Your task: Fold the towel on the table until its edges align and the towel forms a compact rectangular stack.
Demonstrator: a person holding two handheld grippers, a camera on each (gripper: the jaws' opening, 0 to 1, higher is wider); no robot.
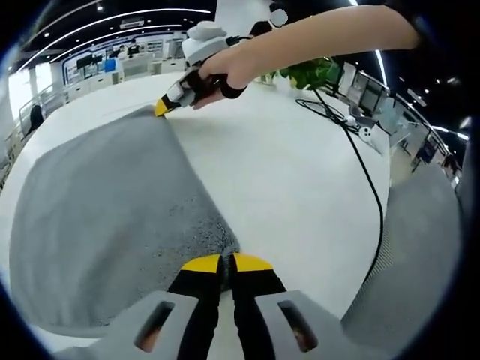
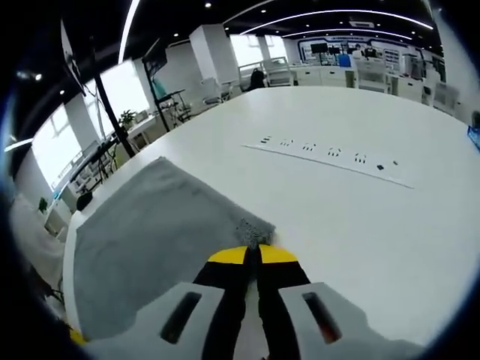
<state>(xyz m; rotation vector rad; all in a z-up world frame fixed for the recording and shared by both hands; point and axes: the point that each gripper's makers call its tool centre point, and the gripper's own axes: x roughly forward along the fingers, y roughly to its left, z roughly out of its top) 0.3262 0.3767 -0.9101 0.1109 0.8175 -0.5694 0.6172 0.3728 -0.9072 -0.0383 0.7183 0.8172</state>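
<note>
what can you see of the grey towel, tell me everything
The grey towel is a plain, single-colour cloth with a fine nubby, speckled weave, lying flat and spread open on the white table as a rough rectangle, not yet folded. The left claw is shut on one corner, and the right claw is shut on another, that corner puckered up between its yellow tips. Its surface is mostly smooth, with slightly wavy edges. Nothing rests on top of it.
</note>
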